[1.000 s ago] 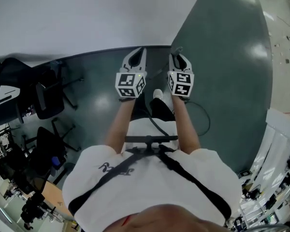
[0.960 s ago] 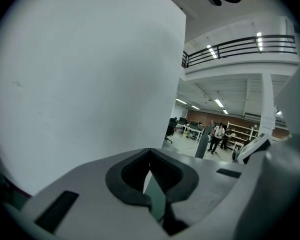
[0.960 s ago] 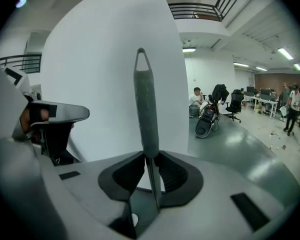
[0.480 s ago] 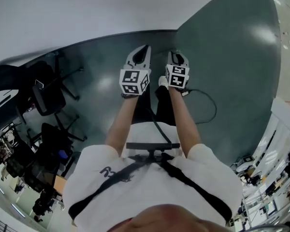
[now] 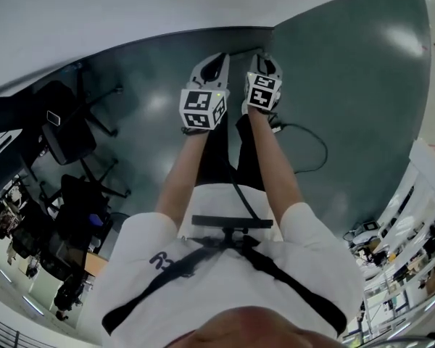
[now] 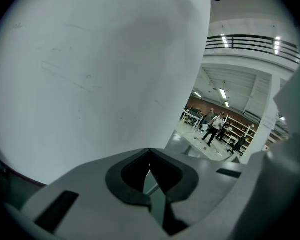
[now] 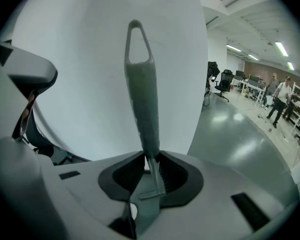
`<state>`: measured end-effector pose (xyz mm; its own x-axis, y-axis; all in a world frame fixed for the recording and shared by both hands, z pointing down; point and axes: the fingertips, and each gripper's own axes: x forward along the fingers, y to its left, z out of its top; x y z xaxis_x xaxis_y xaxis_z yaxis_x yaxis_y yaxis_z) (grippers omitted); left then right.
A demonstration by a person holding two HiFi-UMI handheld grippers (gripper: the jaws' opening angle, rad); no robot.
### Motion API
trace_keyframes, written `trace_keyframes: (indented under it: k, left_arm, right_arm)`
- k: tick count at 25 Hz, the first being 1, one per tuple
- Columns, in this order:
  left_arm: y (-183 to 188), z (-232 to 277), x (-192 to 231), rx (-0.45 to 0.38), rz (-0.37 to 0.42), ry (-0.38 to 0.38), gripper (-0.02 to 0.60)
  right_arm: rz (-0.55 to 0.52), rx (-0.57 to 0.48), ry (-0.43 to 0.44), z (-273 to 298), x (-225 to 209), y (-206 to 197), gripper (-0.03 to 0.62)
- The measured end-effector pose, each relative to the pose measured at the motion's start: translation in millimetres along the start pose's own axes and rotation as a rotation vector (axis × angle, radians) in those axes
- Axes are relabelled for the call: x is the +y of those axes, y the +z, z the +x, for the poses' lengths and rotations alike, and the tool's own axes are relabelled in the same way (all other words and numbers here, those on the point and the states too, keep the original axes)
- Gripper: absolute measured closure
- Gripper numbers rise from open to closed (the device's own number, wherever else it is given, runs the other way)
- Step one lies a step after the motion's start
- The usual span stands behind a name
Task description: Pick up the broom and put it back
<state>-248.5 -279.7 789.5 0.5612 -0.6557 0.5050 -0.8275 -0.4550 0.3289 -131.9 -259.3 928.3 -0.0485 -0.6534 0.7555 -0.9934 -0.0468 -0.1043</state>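
Observation:
My right gripper [image 7: 149,165] is shut on the broom's grey handle [image 7: 142,99], which sticks up between the jaws and ends in a hanging loop [image 7: 135,41] in front of the white wall [image 7: 90,74]. The broom's head is hidden. In the head view the right gripper [image 5: 263,60] and the left gripper [image 5: 216,62] are held side by side at arm's length, near the foot of the wall [image 5: 130,13]. In the left gripper view, the left gripper [image 6: 149,156] has its jaws together with nothing between them, facing the wall [image 6: 90,74].
Dark green floor [image 5: 348,64] runs along the white wall. Black office chairs [image 5: 69,133] stand at the left. A black cable [image 5: 313,142] loops on the floor to the right of my legs. Shelving [image 5: 420,216] is at the right edge. People [image 6: 213,126] stand far off.
Both grippers have come down and forward toward the foot of the wall, the broom handle still in the right one. The view has tipped forward with them.

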Motion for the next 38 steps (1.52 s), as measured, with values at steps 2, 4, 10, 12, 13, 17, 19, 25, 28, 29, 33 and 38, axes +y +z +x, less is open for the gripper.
trace_keyframes:
  k: [2,4,10,12,13,17,19,25,28,29,33,38]
  left_arm:
    - [2.6,5.9,3.1,-0.005,-0.004,0.004,0.571]
    - [6.4,11.0,4.0,-0.012,-0.016,0.013,0.57]
    - [14.8,18.3,14.7,-0.029,-0.049,0.038,0.571]
    - [17.5,17.8,19.8,-0.036,-0.063,0.048,0.571]
    - [18.8,17.2,21.4,-0.038,-0.067,0.052,0.571]
    - [16.6,15.4,24.1,-0.035,-0.069,0.061,0.571]
    - [13.3,15.3,26.8,-0.029,-0.073,0.063,0.571]
    - [12.6,13.1,29.9,-0.024,-0.075,0.063,0.571]
    - [15.0,12.6,30.6,-0.026,-0.074,0.067,0.571]
    - [15.7,11.0,32.7,-0.026,-0.073,0.07,0.57]
    - [24.8,-16.3,22.8,-0.019,-0.061,0.074,0.57]
    - [62.0,-39.2,-4.7,-0.063,-0.006,0.072,0.571]
  right_arm:
    - [0.009,-0.024,0.002,16.1,-2.3,16.7,0.503]
    - [-0.005,-0.023,0.009,31.6,-4.6,33.3,0.505]
    - [-0.037,-0.01,0.04,73.4,-5.3,71.7,0.505]
    - [-0.053,-0.016,0.062,85.4,-3.5,83.7,0.505]
    - [-0.065,-0.018,0.071,89.4,-2.4,90.8,0.505]
    - [-0.096,-0.021,0.087,96.9,-1.0,105.8,0.505]
    - [-0.106,-0.025,0.094,98.1,0.2,106.6,0.505]
    - [-0.135,-0.013,0.127,96.0,4.1,100.0,0.503]
    - [-0.148,-0.004,0.147,91.8,5.4,95.6,0.503]
    - [-0.146,-0.001,0.151,88.5,7.4,93.8,0.503]
    - [-0.11,0.005,0.167,41.6,10.9,81.6,0.503]
    - [-0.086,-0.056,0.218,-26.0,2.7,103.9,0.503]
